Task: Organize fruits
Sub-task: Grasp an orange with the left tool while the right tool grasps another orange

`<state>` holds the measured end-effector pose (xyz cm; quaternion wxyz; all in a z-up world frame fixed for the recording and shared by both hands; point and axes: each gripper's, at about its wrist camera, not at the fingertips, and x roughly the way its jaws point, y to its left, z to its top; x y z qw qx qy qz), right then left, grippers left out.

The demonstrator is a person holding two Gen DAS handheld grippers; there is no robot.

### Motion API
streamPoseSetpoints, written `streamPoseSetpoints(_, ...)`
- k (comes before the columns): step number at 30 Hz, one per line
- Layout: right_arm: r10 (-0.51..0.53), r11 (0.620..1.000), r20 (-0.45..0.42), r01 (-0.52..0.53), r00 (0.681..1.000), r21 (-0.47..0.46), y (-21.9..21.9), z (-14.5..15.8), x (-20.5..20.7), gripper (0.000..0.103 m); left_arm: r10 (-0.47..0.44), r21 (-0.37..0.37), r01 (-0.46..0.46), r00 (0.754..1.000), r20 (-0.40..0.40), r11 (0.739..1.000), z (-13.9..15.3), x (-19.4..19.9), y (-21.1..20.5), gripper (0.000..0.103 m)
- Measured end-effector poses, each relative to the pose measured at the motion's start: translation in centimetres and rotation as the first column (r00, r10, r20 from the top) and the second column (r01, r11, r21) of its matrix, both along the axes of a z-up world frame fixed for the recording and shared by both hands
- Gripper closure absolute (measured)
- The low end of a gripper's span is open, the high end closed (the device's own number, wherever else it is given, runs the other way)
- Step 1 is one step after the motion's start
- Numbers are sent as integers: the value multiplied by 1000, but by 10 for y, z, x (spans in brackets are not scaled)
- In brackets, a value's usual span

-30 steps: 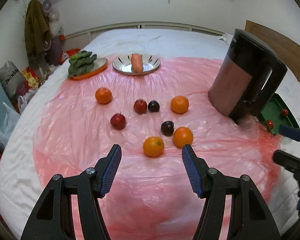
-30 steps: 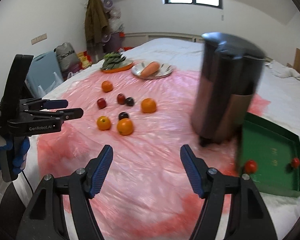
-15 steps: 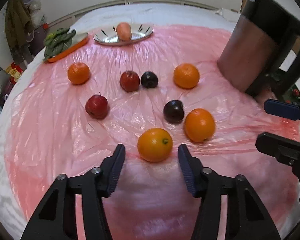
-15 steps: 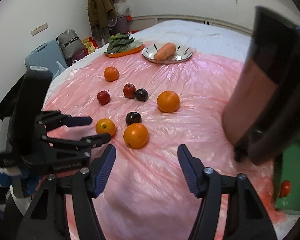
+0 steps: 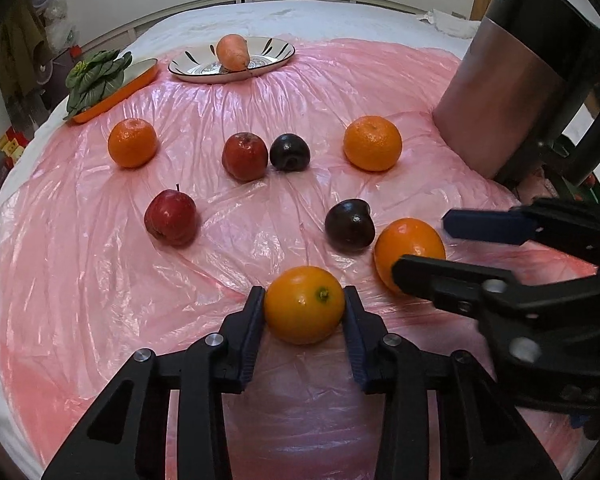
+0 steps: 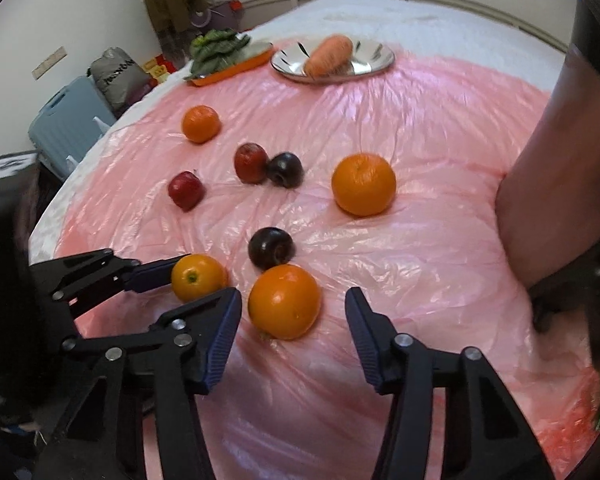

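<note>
Several fruits lie on a pink plastic sheet [image 5: 80, 280] over a bed. My left gripper [image 5: 304, 308] is shut on a yellow-orange orange [image 5: 305, 305], which still rests on the sheet; it also shows in the right wrist view [image 6: 198, 277]. My right gripper [image 6: 293, 316] is open around a second orange [image 6: 285, 300], its pads apart from the fruit; that orange shows in the left wrist view [image 5: 408, 248]. A dark plum [image 5: 349, 225] lies just beyond both. Two more oranges [image 5: 132, 142] [image 5: 373, 143], two red apples [image 5: 171, 217] [image 5: 245, 156] and another plum [image 5: 290, 152] lie farther off.
A tall dark kettle [image 5: 532, 80] stands at the right. A plate with a carrot [image 5: 233, 53] and an orange tray of leafy greens [image 5: 100, 80] sit at the far edge. A suitcase [image 6: 72, 120] and bags stand beside the bed.
Both grippers moved forward and down to the fruit. My left gripper closed on the near orange. My right gripper came around the second orange, still open.
</note>
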<state>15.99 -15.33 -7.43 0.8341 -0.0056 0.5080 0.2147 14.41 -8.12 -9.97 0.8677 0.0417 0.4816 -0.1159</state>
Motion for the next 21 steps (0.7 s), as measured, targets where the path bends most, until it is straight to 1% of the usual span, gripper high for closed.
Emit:
streamPoseSetpoints(3, -8, 1000, -31, 8, 999, 3, 4, -9, 5, 38, -8, -8, 8, 1000, 5, 1000, -1, -1, 1, 70)
streamPoseSetpoints(7, -19, 1000, -51, 20, 999, 8, 5, -17, 9, 40, -11, -15, 12, 1000, 9, 1000, -2, -2, 2, 70)
streamPoseSetpoints(8, -20, 1000, -54, 20, 998, 9, 6, -18, 9, 45, -11, -19, 11, 1000, 9, 1000, -2, -2, 3, 70)
streamPoseSetpoints(9, -20, 1000, -58, 21, 998, 10, 5, -19, 10, 48, -10, -24, 10, 1000, 10, 1000, -1, -2, 3, 70)
streamPoseSetpoints(10, -20, 1000, -59, 21, 998, 13, 4, -18, 9, 55, -7, -30, 7, 1000, 11, 1000, -1, -2, 4, 70)
streamPoseSetpoints(11, -21, 1000, -58, 22, 998, 18, 3, -17, 9, 58, -3, -39, 4, 1000, 12, 999, -1, -2, 5, 71)
streamPoseSetpoints(16, -34, 998, -44, 37, 998, 54, -2, -10, 6, 58, 10, -47, -9, 1000, 26, 999, 2, -5, 7, 71)
streamPoseSetpoints(19, -39, 997, -17, 40, 999, 62, -4, -3, 0, 58, 11, -41, -9, 999, 40, 999, 6, -10, 6, 71)
streamPoseSetpoints(21, -51, 996, 2, 51, 999, 77, -8, 3, -5, 58, 18, -51, -15, 999, 45, 999, 10, -12, 8, 71)
